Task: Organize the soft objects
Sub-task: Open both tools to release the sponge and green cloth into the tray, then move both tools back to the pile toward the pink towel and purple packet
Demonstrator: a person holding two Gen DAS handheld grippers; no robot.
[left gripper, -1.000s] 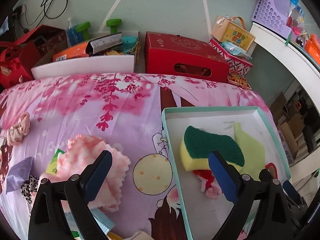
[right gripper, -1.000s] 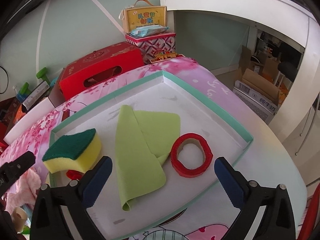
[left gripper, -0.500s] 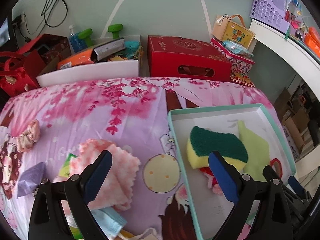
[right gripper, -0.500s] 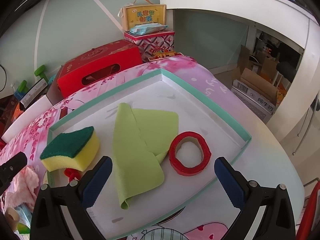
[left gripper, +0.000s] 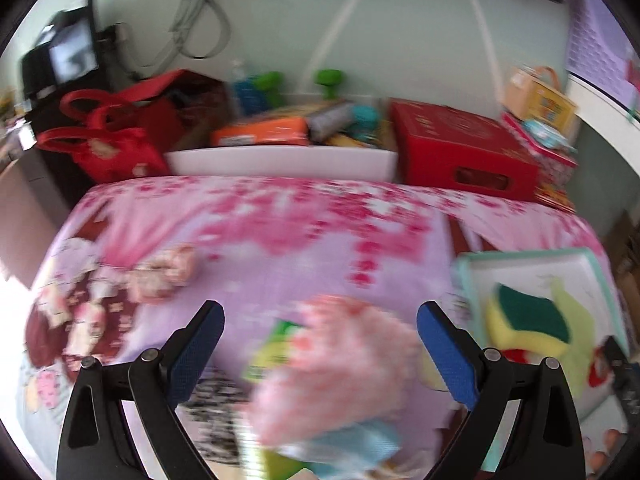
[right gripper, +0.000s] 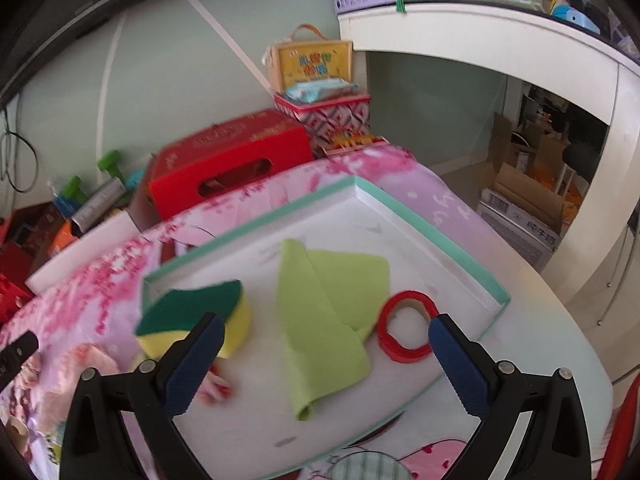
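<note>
My left gripper [left gripper: 320, 336] is open and empty above a pink fluffy cloth [left gripper: 336, 368] on the pink floral bedsheet [left gripper: 280, 240]. A pink scrunchie [left gripper: 168, 272] lies to its left and a light blue cloth [left gripper: 360, 444] below. My right gripper [right gripper: 324, 340] is open and empty over the white tray with a teal rim [right gripper: 440, 236]. In the tray lie a yellow-green sponge [right gripper: 192, 312], a light green cloth [right gripper: 324, 320], a red tape ring [right gripper: 404, 332] and a small red-pink item [right gripper: 216, 388]. The tray [left gripper: 520, 256] and sponge [left gripper: 524, 320] also show in the left wrist view.
A red box [left gripper: 460, 152], a white bin of clutter [left gripper: 280, 160] and red bags [left gripper: 104, 144] stand behind the table. A white shelf [right gripper: 480, 44] and cardboard boxes [right gripper: 524, 208] are at the right. The table's rounded edge [right gripper: 568, 344] runs right of the tray.
My left gripper has swung left from the tray to above the pink cloth; its view is motion-blurred. My right gripper has shifted slightly over the tray.
</note>
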